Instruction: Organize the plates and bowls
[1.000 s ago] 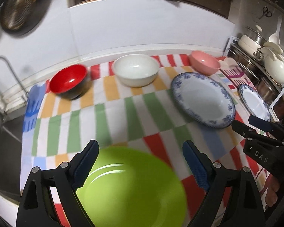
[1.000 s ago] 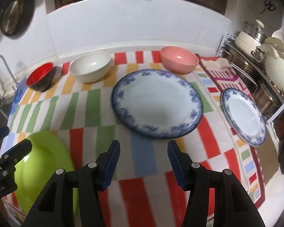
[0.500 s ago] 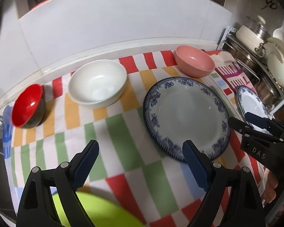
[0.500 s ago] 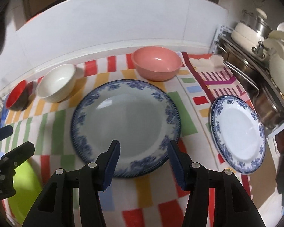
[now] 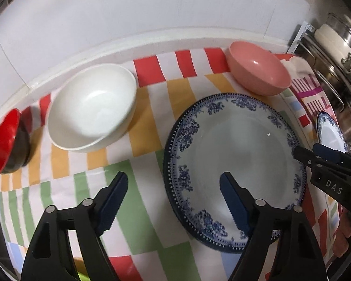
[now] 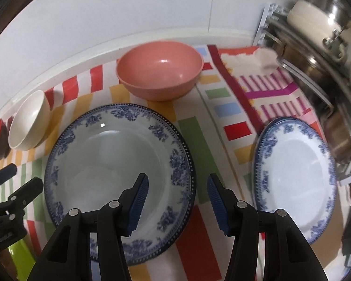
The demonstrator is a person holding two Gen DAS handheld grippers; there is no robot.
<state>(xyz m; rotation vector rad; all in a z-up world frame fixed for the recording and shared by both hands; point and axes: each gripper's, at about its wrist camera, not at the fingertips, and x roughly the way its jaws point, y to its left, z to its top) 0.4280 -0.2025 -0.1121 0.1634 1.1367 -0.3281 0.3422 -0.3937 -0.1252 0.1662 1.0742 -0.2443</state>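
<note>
A: Where did the dishes sit at that moment?

B: On the striped cloth. The big blue-rimmed plate lay flat in the middle. Behind it, along the wall, stood the pink bowl, the white bowl and the red bowl. A smaller blue plate lay off to the right, close to the pot rack.

A: And the grippers?

B: The left gripper hung over the big plate's left edge, its jaws apart and closing, with the rim under the gap but nothing pinched. The right gripper hung over the plate's right edge, jaws apart and empty.

A: What worried you?

B: The plate lay flush on the cloth. I judged that a finger coming down on top of the rim, not under it, would only push the plate or tip it. A finger could also have caught the cloth and dragged the bowls along.

A: Anything else?

B: A glazed rim looked slippery; a one-sided pinch might have let it swing and knock the pink bowl just behind it.
</note>
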